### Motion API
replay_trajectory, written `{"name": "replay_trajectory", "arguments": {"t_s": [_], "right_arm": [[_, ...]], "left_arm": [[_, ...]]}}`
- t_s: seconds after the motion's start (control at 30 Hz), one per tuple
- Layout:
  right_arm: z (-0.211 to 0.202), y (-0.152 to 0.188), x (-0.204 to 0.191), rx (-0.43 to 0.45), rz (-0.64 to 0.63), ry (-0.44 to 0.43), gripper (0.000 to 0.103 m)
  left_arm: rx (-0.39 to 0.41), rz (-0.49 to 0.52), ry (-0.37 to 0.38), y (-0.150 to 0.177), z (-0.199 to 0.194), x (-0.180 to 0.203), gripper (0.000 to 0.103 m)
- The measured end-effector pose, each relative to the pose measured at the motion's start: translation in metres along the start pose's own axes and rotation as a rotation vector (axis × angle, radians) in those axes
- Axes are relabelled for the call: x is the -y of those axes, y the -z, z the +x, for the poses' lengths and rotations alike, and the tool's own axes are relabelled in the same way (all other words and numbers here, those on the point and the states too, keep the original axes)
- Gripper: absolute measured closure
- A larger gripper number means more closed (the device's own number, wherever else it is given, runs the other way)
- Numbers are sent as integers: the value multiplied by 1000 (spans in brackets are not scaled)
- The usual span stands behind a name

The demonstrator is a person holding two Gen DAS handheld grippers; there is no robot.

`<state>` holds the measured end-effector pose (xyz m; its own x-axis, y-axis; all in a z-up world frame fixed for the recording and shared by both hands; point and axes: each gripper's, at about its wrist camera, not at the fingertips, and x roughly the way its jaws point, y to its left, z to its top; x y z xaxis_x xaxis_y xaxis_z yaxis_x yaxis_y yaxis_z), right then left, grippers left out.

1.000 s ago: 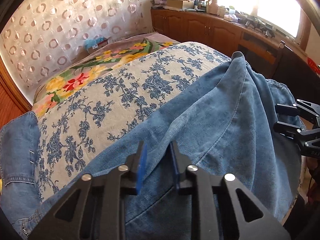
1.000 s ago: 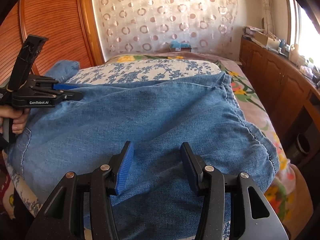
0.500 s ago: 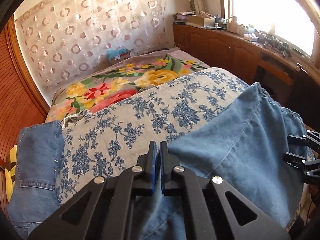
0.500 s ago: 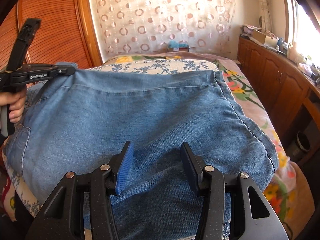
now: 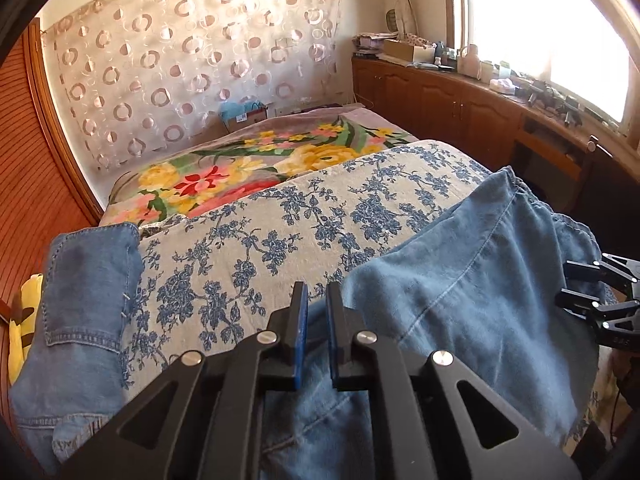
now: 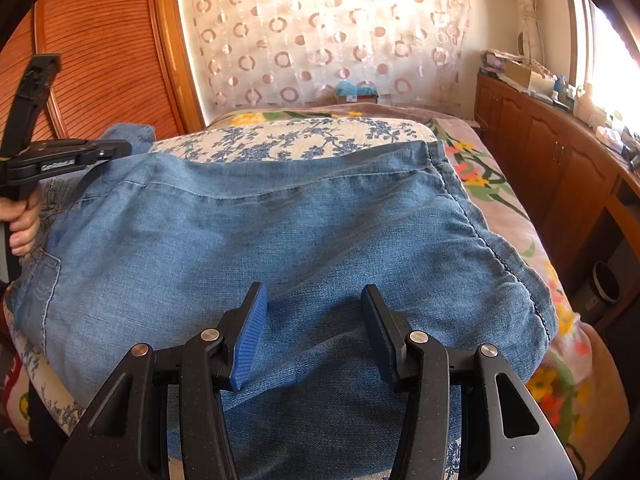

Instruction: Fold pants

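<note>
Surface: bed, top layer a cream spread with blue flower print (image 5: pixel 248 248); beneath it a blanket with large yellow, red and pink flowers (image 5: pixel 224 168), reaching the far end.
Pants: blue denim pants (image 6: pixel 280 240), spread wide over the near part of the spread, one hem edge at the far side; another denim part (image 5: pixel 84 280) lies at the left edge of the bed.
Left gripper (image 5: pixel 316 300): blue pads a narrow gap apart and opening; denim shows below the gap, no cloth pinched. A hand (image 6: pixel 22 222) holds its grip.
Right gripper (image 6: pixel 314 300): fingers well apart, over the denim, nothing clamped.
Room: circle-patterned curtain (image 6: pixel 320 40) on the far wall; slatted wooden door (image 6: pixel 92 52) at left; wooden cabinets (image 5: pixel 460 100) under a bright window (image 5: pixel 540 20), cluttered top.
</note>
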<state>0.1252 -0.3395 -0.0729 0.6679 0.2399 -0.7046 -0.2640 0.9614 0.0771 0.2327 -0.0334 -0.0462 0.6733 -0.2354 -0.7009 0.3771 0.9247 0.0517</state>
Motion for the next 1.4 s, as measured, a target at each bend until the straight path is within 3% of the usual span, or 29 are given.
{"name": "replay_trajectory", "arguments": {"t_s": [0.13,0.23,0.4,0.5,0.7,0.93,1.4], "right_arm": [[0,0,0,1,1,-1,54],[-1,1,1,1,0,1,54],[-1,1,1,0,0,0,53],[-1,1,0,-2,0,2,53],[-1,2,0,-2,0,3,54],[0,3,0,-3,0,4,53],[-1,2,0,-6,-1,3,53]], "left_arm": [[14,-4,14,11,-8,3,94],[12,-4,21,22,-10,6,87],[29,-17,26,37,-21,7,58],[37,-7,16,44,-29,7,51],[56,-26,-20,60,-53,-11,51],[26,-37,-133,79,-65,-56,51],[12,-33,-166,91,-56,-85,51]]}}
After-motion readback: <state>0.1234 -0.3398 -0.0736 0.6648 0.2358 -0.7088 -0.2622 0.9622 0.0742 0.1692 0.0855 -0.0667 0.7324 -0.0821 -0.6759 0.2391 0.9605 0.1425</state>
